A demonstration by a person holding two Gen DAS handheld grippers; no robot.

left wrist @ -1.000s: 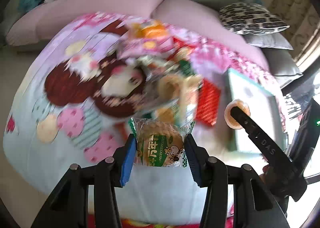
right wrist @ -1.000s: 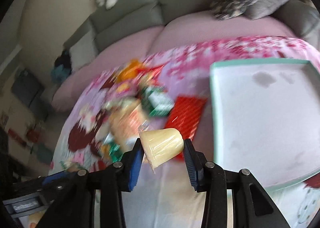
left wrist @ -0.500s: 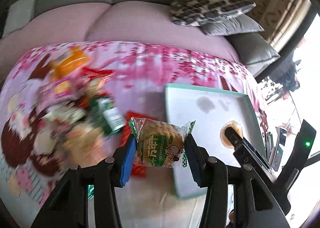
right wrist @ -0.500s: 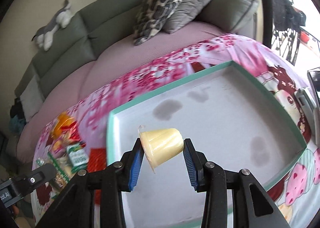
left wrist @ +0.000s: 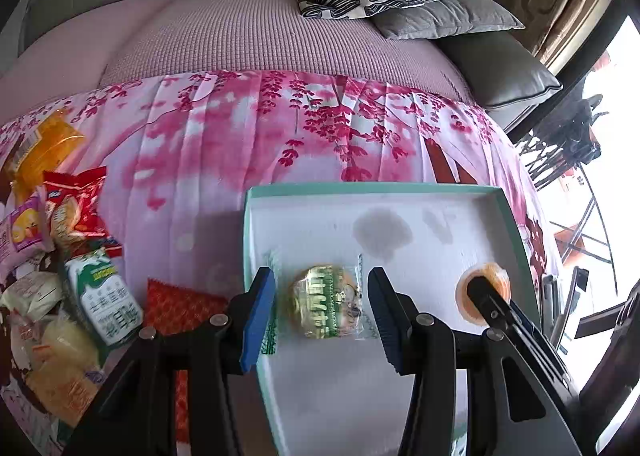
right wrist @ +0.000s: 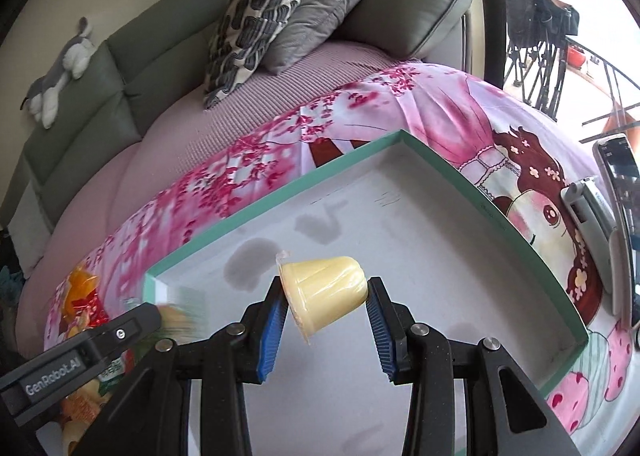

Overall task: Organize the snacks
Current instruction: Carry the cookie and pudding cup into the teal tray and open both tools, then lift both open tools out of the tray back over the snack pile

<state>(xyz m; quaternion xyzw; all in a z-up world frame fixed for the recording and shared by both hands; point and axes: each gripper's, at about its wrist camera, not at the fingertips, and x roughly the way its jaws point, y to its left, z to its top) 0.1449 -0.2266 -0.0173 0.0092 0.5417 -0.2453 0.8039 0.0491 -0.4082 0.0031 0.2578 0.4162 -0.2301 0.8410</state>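
Two tools above the tray (right wrist: pixel 496 216), each with a snack.
Right tool (right wrist: pixel 326 284) clenches jelly cup (right wrist: pixel 324 296) over tray; only the left view shows the blurred biscuit packet (left wrist: pixel 324 302) between the left tool (left wrist: pixel 320 274) pads, grip unclear.

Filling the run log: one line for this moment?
left gripper: cookie packet between jaws, blurred, grip unclear | right gripper: shut on jelly cup | both over tray

Wrapped biscuit (left wrist: pixel 326 302), seemingly loose, and tilted yellow jelly cup (right wrist: pixel 324 294) above tray (left wrist: pixel 516 216).
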